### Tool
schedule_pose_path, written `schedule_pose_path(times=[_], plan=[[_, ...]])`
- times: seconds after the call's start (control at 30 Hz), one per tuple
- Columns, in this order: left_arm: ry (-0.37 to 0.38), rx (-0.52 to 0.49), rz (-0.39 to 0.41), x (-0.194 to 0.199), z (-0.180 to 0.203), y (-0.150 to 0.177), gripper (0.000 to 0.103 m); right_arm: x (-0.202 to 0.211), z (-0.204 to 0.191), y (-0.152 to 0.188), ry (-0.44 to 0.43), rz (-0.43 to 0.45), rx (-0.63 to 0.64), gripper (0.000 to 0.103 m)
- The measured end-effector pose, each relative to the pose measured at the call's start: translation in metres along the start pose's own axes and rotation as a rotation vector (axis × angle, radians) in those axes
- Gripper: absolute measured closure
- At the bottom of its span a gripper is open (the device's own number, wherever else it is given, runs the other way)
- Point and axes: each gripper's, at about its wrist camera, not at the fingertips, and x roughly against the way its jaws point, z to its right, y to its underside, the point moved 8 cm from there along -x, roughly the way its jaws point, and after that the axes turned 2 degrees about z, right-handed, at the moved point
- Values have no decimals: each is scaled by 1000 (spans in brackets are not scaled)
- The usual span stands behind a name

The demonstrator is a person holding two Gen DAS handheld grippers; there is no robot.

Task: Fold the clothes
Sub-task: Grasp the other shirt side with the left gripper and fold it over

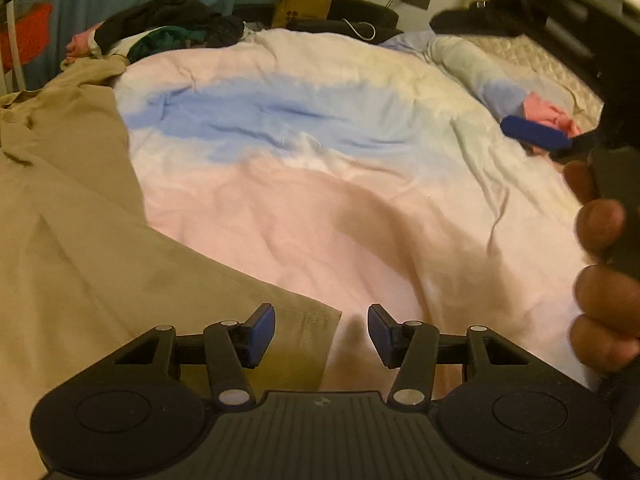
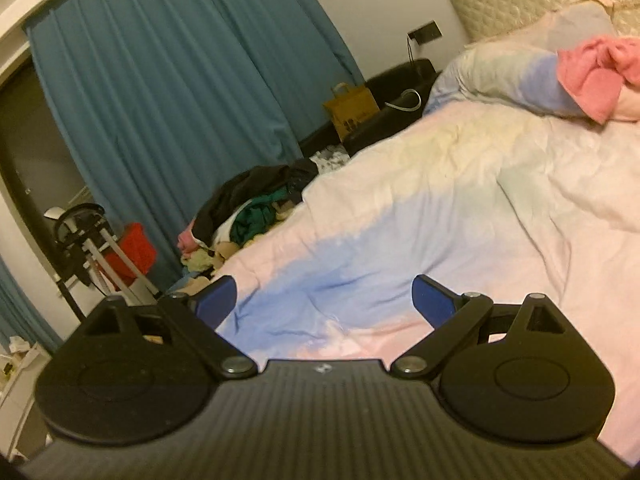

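On the left side of the bed lay a tan garment [image 1: 68, 216], spread out flat on the pastel duvet [image 1: 320, 184], most likely so it could be folded there. Its hemmed corner [image 1: 316, 320] sat right between the two blue pads of the left tongs [image 1: 321, 332]. The pads stood apart and did not press the cloth, so the left tongs gripped nothing; they were probably lined up there to pinch that corner. Farther back, near the blue curtain [image 2: 160, 80], a pile of unfolded clothes [image 2: 256, 208] waited on the far edge of the bed, perhaps for later. Over to the right, the right tongs [image 2: 324, 300] hung above the blue part of the duvet with their pads wide apart and nothing between them. A person's hand [image 1: 600, 264] held their handle. By the pillow [image 2: 512, 76] at the head of the bed lay a pink cloth [image 2: 596, 76], well away from the tan garment.
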Motion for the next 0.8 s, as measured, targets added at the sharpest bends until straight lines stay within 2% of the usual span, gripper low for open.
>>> schedule_pose_path(times=[0.03, 0.07, 0.1, 0.13, 0.27, 0.47, 0.57, 0.67, 0.8], plan=[[-11, 3, 0, -4, -3, 0, 69, -2, -1, 1, 4, -4, 7, 7], [-22, 6, 0, -8, -7, 1, 86, -5, -1, 3, 9, -8, 13, 7], [-18, 19, 3, -7, -10, 1, 96, -6, -1, 4, 12, -11, 19, 7], [-12, 34, 8, -6, -14, 1, 98, -7, -2, 6, 13, -14, 23, 7], [-24, 62, 72, 30, -25, -4, 99, -6, -5, 6, 15, -2, 42, 7], [38, 233, 155, 125, -61, 0, 99, -3, -14, 7, 6, 7, 63, 7], [31, 301, 182, 165, -80, 18, 99, -1, -25, 11, -6, -4, 94, 7], [17, 381, 141, 186, -99, 46, 99, 2, -41, 18, -32, -22, 140, 7], [-65, 432, 0, 174, -120, 83, 99, 5, -67, 33, -68, -65, 224, 7]])
